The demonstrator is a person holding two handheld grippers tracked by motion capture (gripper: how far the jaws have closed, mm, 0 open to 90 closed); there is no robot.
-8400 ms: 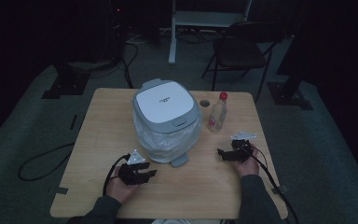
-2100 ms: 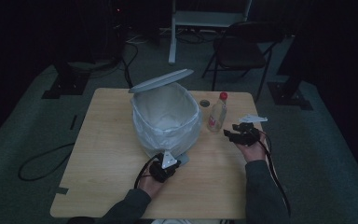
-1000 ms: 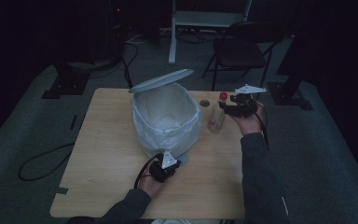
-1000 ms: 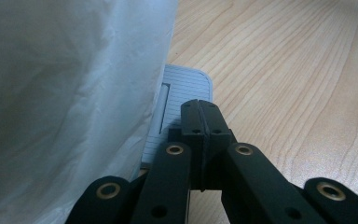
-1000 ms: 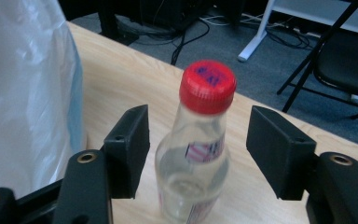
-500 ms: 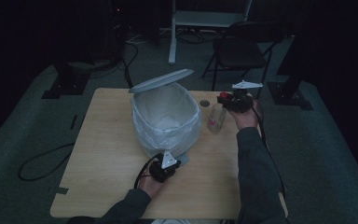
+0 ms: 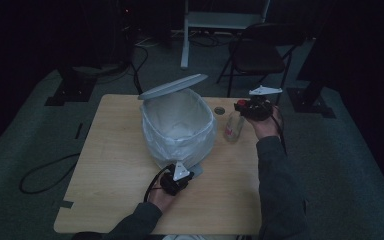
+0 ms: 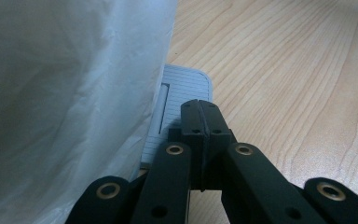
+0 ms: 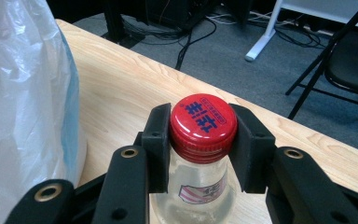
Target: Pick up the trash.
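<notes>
We see the right hand-held gripper (image 9: 204, 154) clamped on the red cap of the clear bottle (image 9: 200, 186), which stands on the worktop (image 7: 110, 150) just beside the open pedal bin (image 7: 180, 125) (plastic-lined). The left hand-held gripper (image 8: 200, 112), jaws together, rests on the bin's grey pedal (image 8: 182, 93).

Dim room, grey carpet floor (image 7: 40, 135), a dark folding chair (image 7: 260, 55) behind the light wooden table (image 7: 110, 150)
</notes>
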